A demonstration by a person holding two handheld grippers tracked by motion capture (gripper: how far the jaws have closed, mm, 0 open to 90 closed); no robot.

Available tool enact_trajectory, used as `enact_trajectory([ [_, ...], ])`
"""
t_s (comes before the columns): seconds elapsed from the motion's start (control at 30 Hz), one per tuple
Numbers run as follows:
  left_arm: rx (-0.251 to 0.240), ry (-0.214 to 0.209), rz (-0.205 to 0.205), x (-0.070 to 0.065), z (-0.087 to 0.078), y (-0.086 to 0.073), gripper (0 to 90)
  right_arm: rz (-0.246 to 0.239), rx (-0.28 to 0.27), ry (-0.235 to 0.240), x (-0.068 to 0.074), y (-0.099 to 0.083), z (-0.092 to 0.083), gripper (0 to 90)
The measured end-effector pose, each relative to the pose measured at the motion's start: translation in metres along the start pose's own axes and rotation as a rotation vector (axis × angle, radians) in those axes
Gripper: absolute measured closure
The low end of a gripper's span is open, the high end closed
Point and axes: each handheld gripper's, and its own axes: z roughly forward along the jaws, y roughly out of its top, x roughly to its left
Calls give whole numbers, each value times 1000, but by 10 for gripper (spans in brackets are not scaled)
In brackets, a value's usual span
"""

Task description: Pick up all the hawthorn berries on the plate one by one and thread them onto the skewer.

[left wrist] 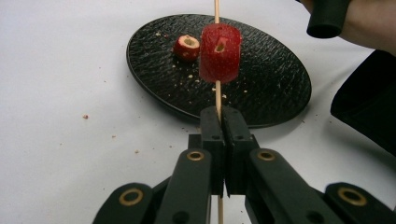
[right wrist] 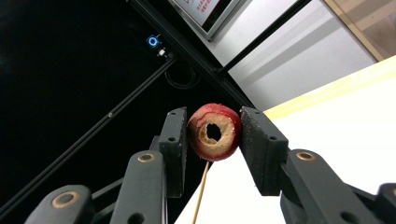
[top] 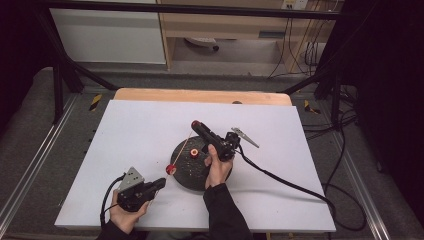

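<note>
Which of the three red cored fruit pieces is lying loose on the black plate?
The small piece at the plate's far left. The second piece is threaded on the wooden skewer; the third is pinched in the right hand-held gripper.

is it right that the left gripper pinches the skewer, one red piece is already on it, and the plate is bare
Not quite. The left gripper does pinch the skewer, and one red piece is on it, but the plate is not bare: another red piece lies on it, with crumbs around. The left gripper view shows this.
</note>
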Motion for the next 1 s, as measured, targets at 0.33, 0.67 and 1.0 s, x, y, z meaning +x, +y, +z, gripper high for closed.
enact_trajectory([
  [0.33,3,-1,0,-1,1,0,883,-7,5,-3,-1,-2,1,629],
  [0.67,1,-7,-23,-2,3,0,883,-8,19,-2,-2,-8,0,629],
  [1.0,-6,3,-55,-8,8,1,883,-5,28,-1,-2,-15,0,630],
])
